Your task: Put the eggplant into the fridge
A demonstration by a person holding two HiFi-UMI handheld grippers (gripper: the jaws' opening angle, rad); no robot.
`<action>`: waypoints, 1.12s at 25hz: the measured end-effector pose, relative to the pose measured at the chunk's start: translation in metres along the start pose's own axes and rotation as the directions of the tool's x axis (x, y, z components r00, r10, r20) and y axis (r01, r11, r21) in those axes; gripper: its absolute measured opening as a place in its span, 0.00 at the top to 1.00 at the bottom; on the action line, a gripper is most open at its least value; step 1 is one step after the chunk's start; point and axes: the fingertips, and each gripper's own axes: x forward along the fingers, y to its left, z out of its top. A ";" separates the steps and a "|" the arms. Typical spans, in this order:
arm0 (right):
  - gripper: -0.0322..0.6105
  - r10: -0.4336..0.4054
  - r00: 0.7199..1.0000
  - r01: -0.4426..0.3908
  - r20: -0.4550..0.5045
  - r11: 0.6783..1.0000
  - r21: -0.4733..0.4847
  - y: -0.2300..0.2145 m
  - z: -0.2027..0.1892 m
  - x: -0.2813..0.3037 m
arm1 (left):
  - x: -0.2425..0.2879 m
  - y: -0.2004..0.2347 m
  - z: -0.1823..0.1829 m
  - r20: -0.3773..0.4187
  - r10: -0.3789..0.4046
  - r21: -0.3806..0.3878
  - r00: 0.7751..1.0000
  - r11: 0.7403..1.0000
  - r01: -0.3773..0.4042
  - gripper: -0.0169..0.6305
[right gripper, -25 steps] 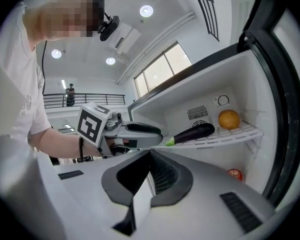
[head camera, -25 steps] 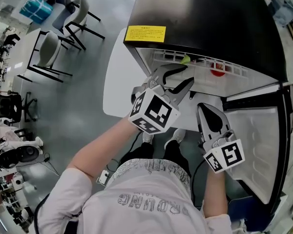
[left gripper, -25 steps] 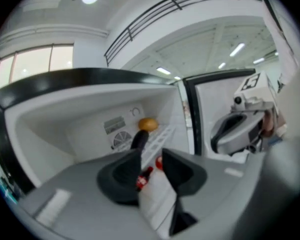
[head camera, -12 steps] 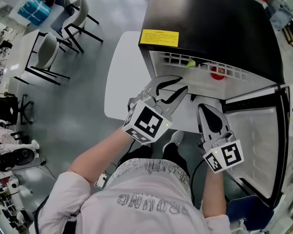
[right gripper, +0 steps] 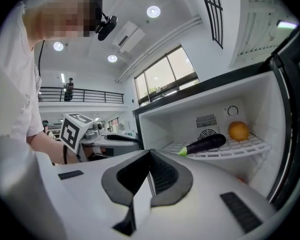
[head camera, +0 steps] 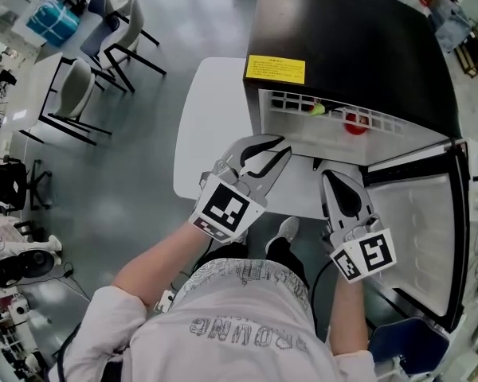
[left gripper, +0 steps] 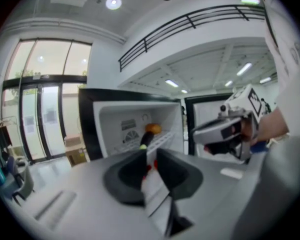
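Observation:
The dark purple eggplant (right gripper: 202, 145) with a green stem lies on the white wire shelf (right gripper: 240, 149) inside the open fridge (head camera: 358, 38). In the left gripper view the eggplant (left gripper: 145, 140) shows just beyond the jaws, and in the head view only its green stem (head camera: 316, 110) peeks out. My left gripper (head camera: 275, 143) (left gripper: 149, 159) hovers in front of the fridge opening, apart from the eggplant. Its jaws are closing to a narrow gap with nothing between them. My right gripper (head camera: 335, 180) (right gripper: 150, 159) sits to its right, shut and empty.
An orange (right gripper: 238, 130) rests on the same shelf behind the eggplant. A red thing (head camera: 354, 122) lies lower in the fridge. The fridge door (head camera: 418, 237) stands open at the right. A white table (head camera: 211, 126) is left of the fridge, with chairs (head camera: 88, 78) beyond.
My left gripper has drawn back from the fridge opening toward the left, and its jaws have narrowed. The right gripper has barely shifted.

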 end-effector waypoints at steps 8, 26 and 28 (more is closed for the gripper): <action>0.96 -0.009 1.000 0.009 -0.005 1.000 -0.012 0.009 0.004 0.007 | -0.018 0.005 -0.005 0.021 -0.002 -0.037 1.000 0.999 0.003 0.89; 0.96 -0.027 1.000 0.027 -0.001 1.000 -0.006 0.016 0.010 0.010 | -0.037 0.001 -0.015 0.054 -0.044 -0.070 0.998 0.996 0.048 0.96; 0.96 -0.029 1.000 0.029 -0.003 1.000 -0.006 0.016 0.009 0.010 | -0.038 -0.001 -0.014 0.064 -0.058 -0.073 0.996 0.995 0.062 0.96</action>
